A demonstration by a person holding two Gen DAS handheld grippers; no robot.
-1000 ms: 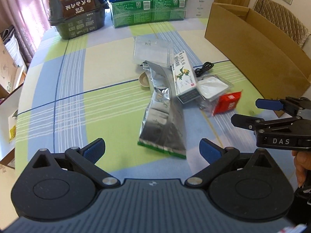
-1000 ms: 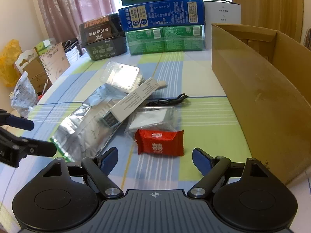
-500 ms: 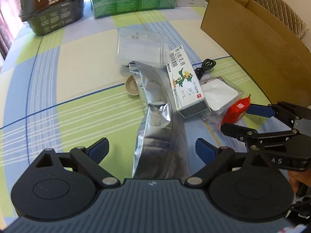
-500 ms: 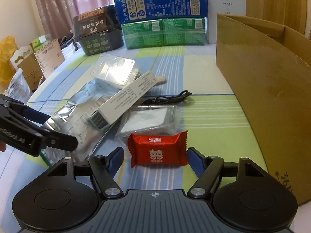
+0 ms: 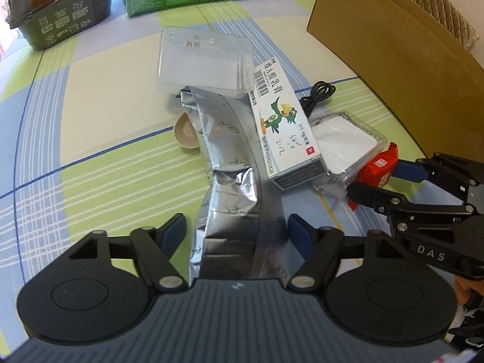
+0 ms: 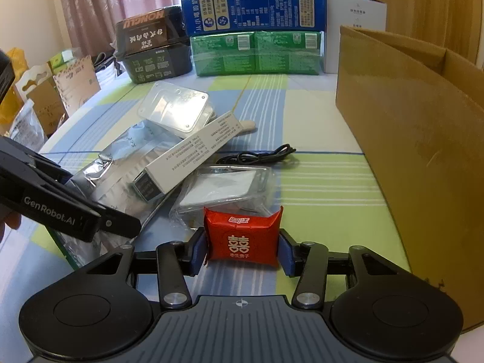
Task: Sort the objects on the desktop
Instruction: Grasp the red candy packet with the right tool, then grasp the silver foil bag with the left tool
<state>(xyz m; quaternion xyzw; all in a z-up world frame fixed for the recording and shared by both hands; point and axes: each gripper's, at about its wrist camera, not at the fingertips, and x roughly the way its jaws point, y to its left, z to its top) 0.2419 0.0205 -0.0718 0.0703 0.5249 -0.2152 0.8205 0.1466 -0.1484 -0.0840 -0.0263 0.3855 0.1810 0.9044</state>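
My right gripper (image 6: 242, 252) is shut on a red snack packet (image 6: 242, 237), its blue pads pressed against both short ends; the packet also shows in the left wrist view (image 5: 376, 166). My left gripper (image 5: 236, 231) is open, its fingers straddling the near end of a silver foil bag (image 5: 233, 187) that lies on the table. A white medicine box (image 5: 282, 130) lies across the bag. A clear plastic case (image 5: 205, 57), a clear-wrapped white pad (image 5: 345, 145) and a black cable (image 5: 317, 93) lie around it.
An open cardboard box (image 6: 417, 139) stands at the right. Green and blue cartons (image 6: 257, 51) and a dark food tub (image 6: 151, 51) are stacked at the table's far edge. A small beige disc (image 5: 184, 133) lies left of the foil bag.
My right gripper moved forward and closed on the red packet. My left gripper moved forward so the foil bag's near end now lies between its open fingers.
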